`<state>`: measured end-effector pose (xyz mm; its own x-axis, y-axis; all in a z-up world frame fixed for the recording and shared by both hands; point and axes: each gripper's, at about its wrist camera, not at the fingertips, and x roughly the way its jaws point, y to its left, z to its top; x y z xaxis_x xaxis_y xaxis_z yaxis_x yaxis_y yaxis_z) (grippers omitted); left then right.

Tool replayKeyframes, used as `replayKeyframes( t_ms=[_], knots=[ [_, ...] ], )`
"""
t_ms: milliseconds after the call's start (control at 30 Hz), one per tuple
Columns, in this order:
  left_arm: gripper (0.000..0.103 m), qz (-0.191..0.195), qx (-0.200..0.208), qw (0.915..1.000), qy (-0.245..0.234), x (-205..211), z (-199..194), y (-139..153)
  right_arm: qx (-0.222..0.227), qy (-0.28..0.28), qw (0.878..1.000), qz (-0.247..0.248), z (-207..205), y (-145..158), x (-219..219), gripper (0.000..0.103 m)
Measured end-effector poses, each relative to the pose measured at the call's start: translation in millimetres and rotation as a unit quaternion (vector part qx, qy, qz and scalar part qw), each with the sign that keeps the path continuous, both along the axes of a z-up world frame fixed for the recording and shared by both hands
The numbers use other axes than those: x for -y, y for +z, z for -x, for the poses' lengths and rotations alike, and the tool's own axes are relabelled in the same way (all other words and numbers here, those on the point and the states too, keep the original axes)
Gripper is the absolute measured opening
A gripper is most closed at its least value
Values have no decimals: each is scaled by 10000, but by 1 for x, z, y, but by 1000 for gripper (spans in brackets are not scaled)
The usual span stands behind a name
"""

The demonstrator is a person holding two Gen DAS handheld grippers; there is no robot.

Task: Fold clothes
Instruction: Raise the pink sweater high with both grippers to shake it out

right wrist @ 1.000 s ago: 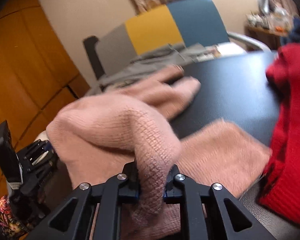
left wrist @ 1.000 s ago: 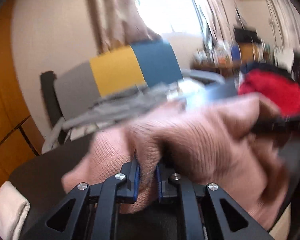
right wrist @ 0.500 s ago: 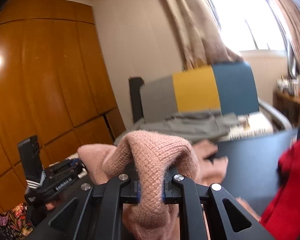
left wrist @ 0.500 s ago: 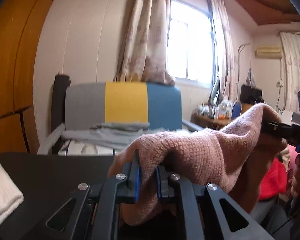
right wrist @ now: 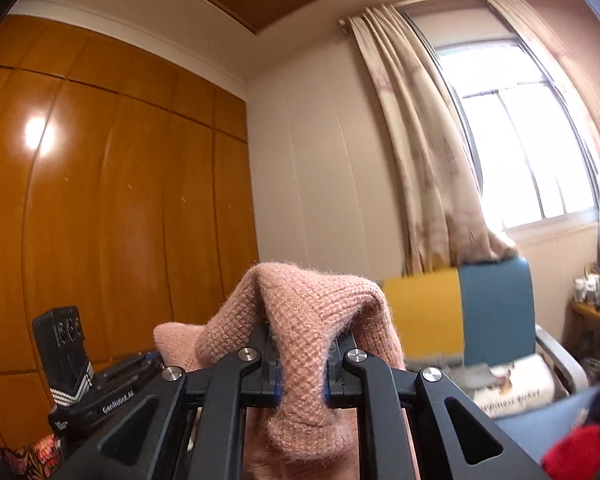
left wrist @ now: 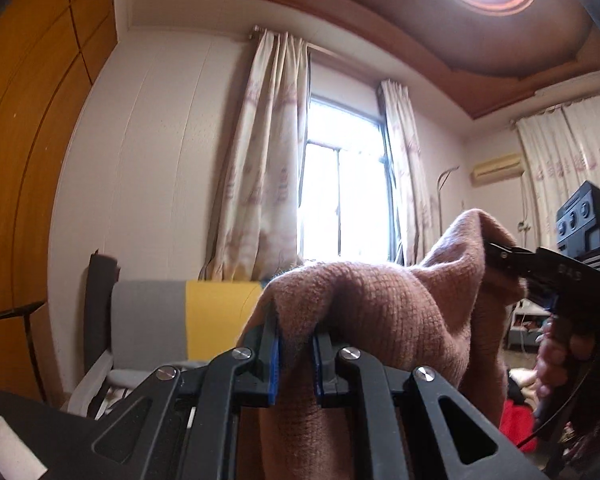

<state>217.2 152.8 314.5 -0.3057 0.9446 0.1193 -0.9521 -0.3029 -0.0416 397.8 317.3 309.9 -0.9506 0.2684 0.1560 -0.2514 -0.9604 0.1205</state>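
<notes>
My left gripper (left wrist: 294, 364) and right gripper (right wrist: 302, 372), two in all, each pinch one pink knit sweater (left wrist: 380, 312), fingers nearly closed.

Sweater (left wrist: 388, 312) between left gripper (left wrist: 295, 360) and right gripper (right wrist: 302, 368), chair (right wrist: 496, 312) behind, window (left wrist: 340, 184) beyond.

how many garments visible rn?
2. The pink knit sweater is pinched by both the left gripper and right gripper. A red garment lies low at the right. More may be hidden below the cameras.
</notes>
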Motion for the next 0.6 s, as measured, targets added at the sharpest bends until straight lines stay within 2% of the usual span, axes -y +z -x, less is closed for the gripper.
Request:
replayKeyframes(
  t_ms=[167,300,500,600],
  knots=[
    [11,-334,-79,9992,-195,26,-16,22,-504,447,9977,-50,-9,26,17,13],
    [11,-498,56,9979,-407,42,-24,38,-865,774,9930,-217,-19,39,40,13],
    [11,-711,178,9946,-731,65,-32,53,-1128,1557,9813,41,-19,45,55,13],
    [12,-774,34,9946,-697,76,-38,58,-1237,1781,9761,136,-16,44,57,13]
  ],
)
